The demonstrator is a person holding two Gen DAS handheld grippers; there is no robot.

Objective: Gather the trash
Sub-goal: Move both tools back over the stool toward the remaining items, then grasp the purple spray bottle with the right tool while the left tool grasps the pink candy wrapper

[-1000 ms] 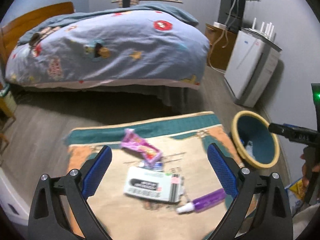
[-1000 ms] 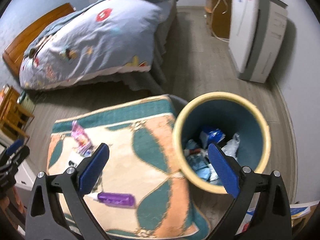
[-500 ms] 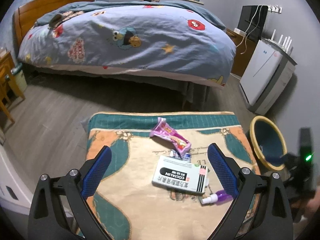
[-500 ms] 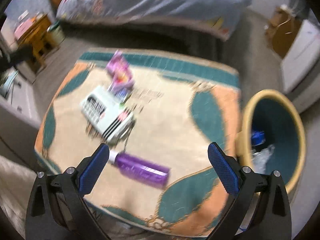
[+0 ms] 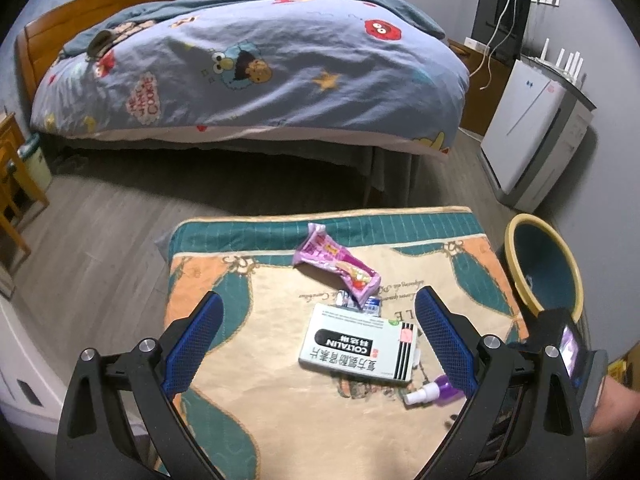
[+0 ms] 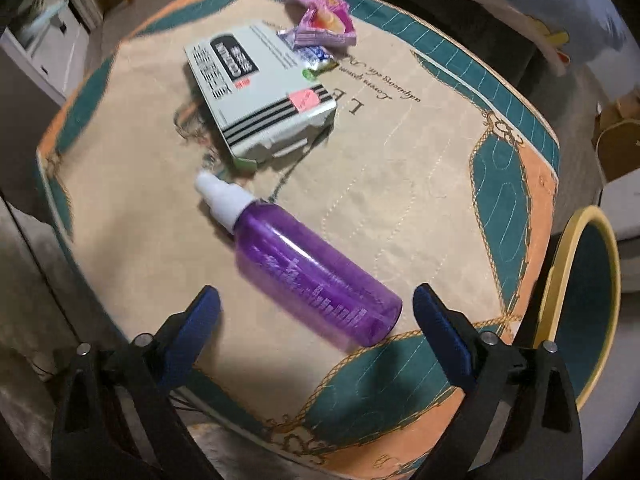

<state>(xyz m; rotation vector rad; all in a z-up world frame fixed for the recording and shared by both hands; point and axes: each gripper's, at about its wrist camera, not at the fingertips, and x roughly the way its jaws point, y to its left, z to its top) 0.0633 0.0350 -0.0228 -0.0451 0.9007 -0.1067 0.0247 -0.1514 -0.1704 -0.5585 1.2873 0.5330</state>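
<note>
While both claws gape empty | right gripper (image 6: 316, 300) just narrowing over purple bottle (image 6: 316, 280) | box (image 5: 358, 342) reads COLTALIN

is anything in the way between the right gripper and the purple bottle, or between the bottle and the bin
Nothing visible is. The right gripper is open, with the purple bottle lying just ahead of its fingertips. From the bottle to the yellow-rimmed bin there is only bare mat. The white box lies beyond the bottle's cap, away from the bin.

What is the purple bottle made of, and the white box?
The purple bottle looks like clear, shiny plastic: light glints on it and you can see into it. Its cap is plain white plastic. The white box looks like thin printed cardboard, with folded flaps.
</note>
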